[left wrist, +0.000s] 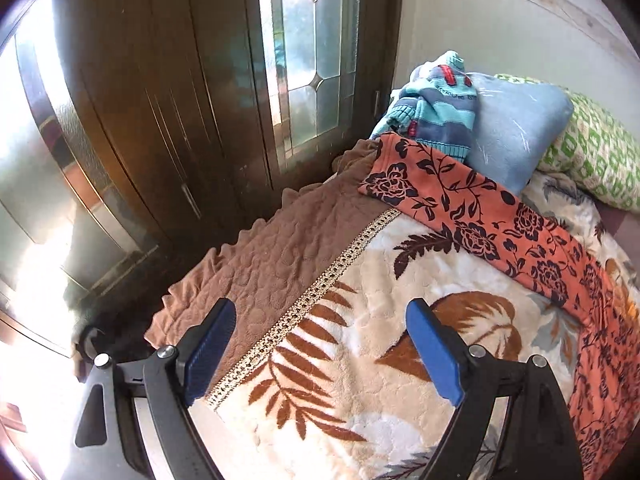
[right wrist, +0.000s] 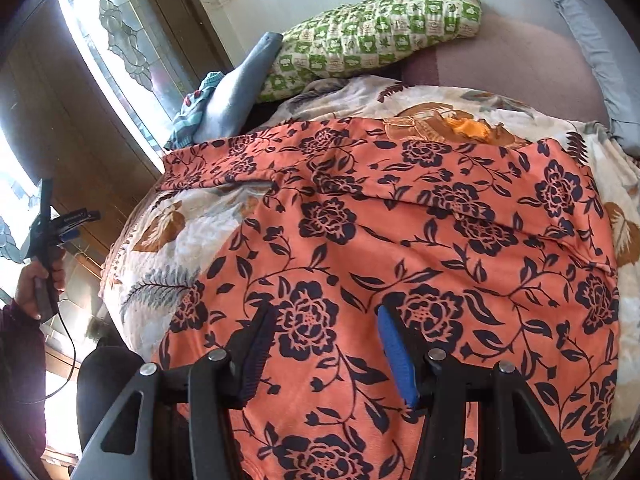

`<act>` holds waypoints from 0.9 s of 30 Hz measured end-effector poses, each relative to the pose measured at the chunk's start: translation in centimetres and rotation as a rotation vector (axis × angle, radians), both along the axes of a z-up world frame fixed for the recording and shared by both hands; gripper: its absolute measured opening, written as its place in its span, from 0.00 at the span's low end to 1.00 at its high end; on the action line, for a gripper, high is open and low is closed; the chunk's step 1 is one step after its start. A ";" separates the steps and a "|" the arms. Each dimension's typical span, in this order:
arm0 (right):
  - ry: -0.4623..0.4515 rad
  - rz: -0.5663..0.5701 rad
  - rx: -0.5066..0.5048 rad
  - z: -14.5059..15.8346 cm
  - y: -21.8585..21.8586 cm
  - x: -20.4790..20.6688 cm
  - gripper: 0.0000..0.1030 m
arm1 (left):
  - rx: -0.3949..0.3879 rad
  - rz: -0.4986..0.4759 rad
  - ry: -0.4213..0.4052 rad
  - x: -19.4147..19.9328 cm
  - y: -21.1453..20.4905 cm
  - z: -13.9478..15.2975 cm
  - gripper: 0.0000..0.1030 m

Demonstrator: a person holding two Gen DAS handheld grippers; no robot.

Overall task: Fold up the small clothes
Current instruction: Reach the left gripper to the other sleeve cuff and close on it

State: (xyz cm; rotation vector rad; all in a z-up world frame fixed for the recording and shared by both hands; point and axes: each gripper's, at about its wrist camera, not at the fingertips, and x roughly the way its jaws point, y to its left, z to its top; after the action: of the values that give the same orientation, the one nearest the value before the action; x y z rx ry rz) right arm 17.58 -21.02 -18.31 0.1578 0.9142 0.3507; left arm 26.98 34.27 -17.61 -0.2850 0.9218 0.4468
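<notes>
Two claws show, both with jaws spread and nothing between them. Nearest in the right wrist view, the right claw (right wrist: 324, 344) hovers just above the orange floral garment (right wrist: 420, 240), which lies spread across the bed's cream leaf-print blanket (right wrist: 168, 240); whether its fingers touch the cloth cannot be told. At that view's left edge the person's left hand (right wrist: 40, 284) grips the other tool's handle, off the bed's side. In the left wrist view, the left claw (left wrist: 320, 344) hangs open over the blanket near its brown ruffled border (left wrist: 276, 248), apart from the garment, whose sleeve reaches toward the far corner. Beyond it a striped teal knit (left wrist: 436, 108) leans on a blue pillow (left wrist: 516, 128), with a green patterned pillow (left wrist: 600, 152) beside, and a wooden wardrobe (left wrist: 160, 100) behind.
</notes>
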 end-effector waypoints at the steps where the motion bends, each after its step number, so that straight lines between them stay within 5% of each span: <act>1: -0.002 0.014 -0.009 0.0 0.5 0.1 0.55 | -0.032 0.016 -0.006 0.4 0.6 -0.3 0.85; 14: -0.023 -0.058 -0.028 -1.0 -4.1 1.2 0.55 | -0.497 0.067 -0.064 13.4 0.6 -6.0 0.84; 17: -0.042 -0.109 -0.006 -1.0 -6.7 1.7 0.55 | -0.578 0.114 -0.048 15.6 0.6 -7.8 0.73; 27: -0.058 -0.217 0.074 -2.8 -12.5 3.4 0.55 | -0.573 0.131 -0.057 20.1 -1.3 -8.8 0.46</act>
State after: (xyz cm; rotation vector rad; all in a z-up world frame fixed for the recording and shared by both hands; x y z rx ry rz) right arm 21.03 -33.54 -21.13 0.3109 0.8186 0.1868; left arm 47.05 32.98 -26.46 -0.8790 0.9652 0.2836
